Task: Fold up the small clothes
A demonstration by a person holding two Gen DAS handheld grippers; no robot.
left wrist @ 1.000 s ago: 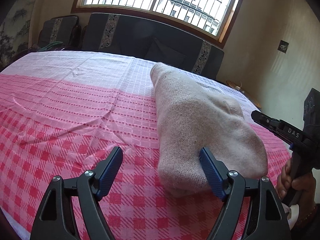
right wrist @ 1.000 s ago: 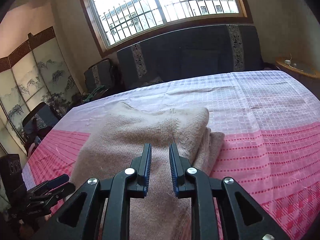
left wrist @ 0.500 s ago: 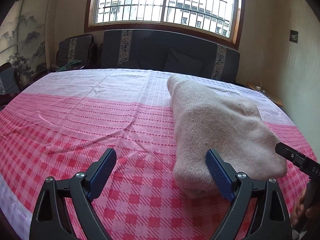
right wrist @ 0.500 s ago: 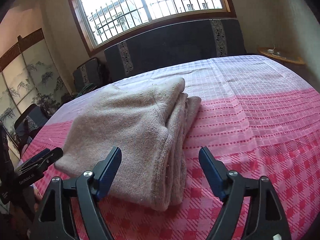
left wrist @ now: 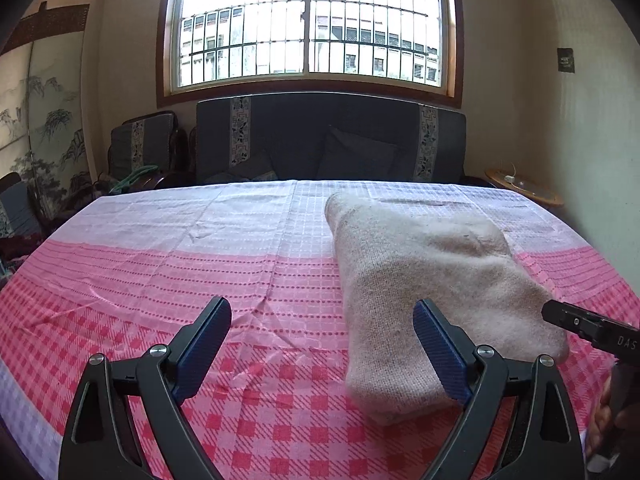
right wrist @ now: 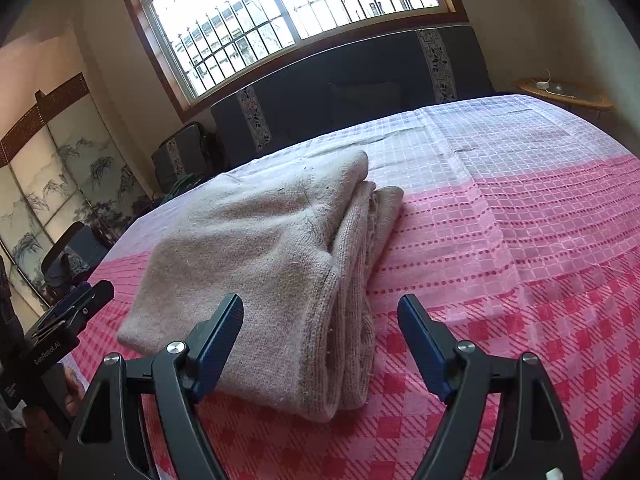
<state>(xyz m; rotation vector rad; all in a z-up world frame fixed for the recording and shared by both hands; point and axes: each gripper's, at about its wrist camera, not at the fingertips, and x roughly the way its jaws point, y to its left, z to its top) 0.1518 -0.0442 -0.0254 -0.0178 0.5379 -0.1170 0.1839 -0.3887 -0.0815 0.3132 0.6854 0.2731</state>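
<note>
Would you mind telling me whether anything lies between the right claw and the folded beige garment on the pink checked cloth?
Nothing visible does. The right claw stands open just in front of the folded beige garment, with only bare pink checked cloth around it. The left claw is off at the garment's other side, also open.

both grippers are black plastic frames with triangular cut-outs, silver screw heads at the pivots and ribbed blue pads (left wrist: 208, 344) on the fingers; white lettering "das" marks the right gripper (left wrist: 592, 326), at 3 o'clock.
</note>
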